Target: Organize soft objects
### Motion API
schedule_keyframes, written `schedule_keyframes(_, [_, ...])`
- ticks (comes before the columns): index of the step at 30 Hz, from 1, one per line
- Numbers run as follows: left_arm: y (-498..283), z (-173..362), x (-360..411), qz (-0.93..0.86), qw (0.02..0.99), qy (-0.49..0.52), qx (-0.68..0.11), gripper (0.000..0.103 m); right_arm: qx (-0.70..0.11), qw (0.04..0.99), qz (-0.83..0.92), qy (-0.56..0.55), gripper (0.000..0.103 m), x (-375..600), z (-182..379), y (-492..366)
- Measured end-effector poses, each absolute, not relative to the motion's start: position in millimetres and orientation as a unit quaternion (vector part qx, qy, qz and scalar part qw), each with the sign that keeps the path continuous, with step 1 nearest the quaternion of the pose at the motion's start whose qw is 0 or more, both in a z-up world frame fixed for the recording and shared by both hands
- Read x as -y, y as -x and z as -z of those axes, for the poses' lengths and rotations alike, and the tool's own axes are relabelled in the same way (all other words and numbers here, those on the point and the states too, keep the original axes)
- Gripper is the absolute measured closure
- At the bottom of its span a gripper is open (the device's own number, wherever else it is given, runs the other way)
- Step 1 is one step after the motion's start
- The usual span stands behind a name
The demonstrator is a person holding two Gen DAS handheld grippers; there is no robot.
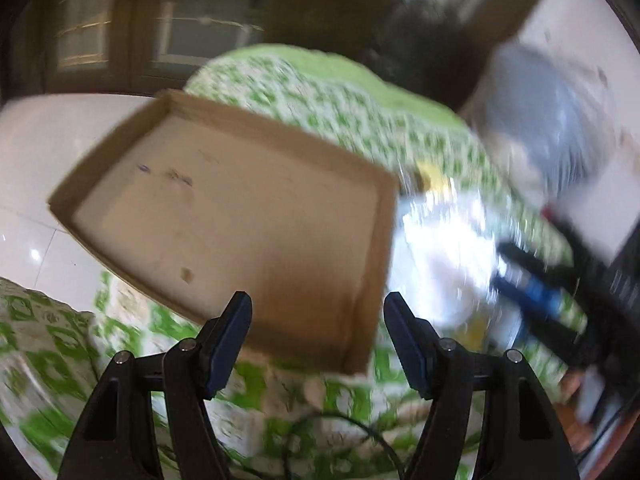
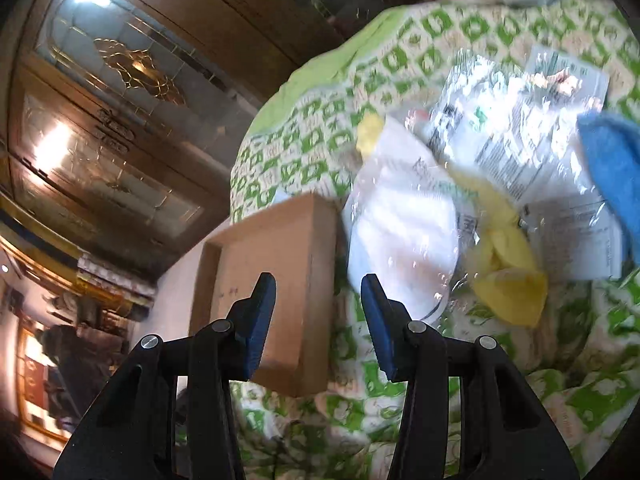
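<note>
**Now: soft stuff piled right of tray, nothing gripped**

Both grippers, left gripper (image 1: 318, 312) & right gripper (image 2: 318, 294), have jaws spread, holding nothing. Cardboard tray (image 2: 320, 232) sits on green-patterned bedspread (image 2: 320, 136), no soft items in it. Just right of it: white pad in clear wrap (image 2: 400, 232), yellow cloth (image 2: 508, 268), blue cloth (image 2: 612, 168) far right. Prob light, floppy; wrap likely slippery, so pinch a bunched fold or edge, not the flat face.

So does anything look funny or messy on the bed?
Yes. The cardboard tray is empty and seems to stick out past the edge of the green bedspread. Beside it, plastic packets, a yellow cloth and a blue cloth lie in a jumbled heap.
</note>
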State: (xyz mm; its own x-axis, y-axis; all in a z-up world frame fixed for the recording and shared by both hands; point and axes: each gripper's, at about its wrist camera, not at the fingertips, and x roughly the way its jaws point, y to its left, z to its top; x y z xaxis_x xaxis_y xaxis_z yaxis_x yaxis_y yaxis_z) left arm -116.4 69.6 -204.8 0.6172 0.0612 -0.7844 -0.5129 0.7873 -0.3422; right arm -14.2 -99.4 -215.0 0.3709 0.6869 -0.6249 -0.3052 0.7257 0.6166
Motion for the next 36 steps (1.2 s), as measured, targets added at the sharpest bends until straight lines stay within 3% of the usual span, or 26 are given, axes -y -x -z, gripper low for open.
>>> schedule_keyframes(6, [79.0, 239.7, -54.6, -0.064, 0.828, 0.296, -0.472, 0.034, -0.456, 0.807, -0.317, -0.202, 0.058, 99.3, 213.4, 9.2])
schedule_keyframes(10, [51.4, 254.8, -46.5, -0.021, 0.816, 0.331, -0.474, 0.034, -0.461, 0.802, -0.314, -0.216, 0.058, 106.2, 216.6, -2.0])
schedule_keyframes(19, [61.8, 224.8, -42.8, -0.018, 0.848, 0.342, -0.404, 0.034, -0.474, 0.769, -0.287, -0.319, 0.058, 140.0, 232.8, -13.2])
schedule_keyframes(23, [65.0, 196.4, -25.9, -0.031, 0.876, 0.295, -0.380, 0.034, -0.457, 0.799, -0.227, -0.319, 0.058, 158.0, 225.8, -18.2])
schedule_keyframes(36, [11.2, 203.3, -10.2, 0.016, 0.833, 0.290, -0.471, 0.034, -0.466, 0.744, -0.225, -0.423, 0.058, 200.8, 238.9, -42.6])
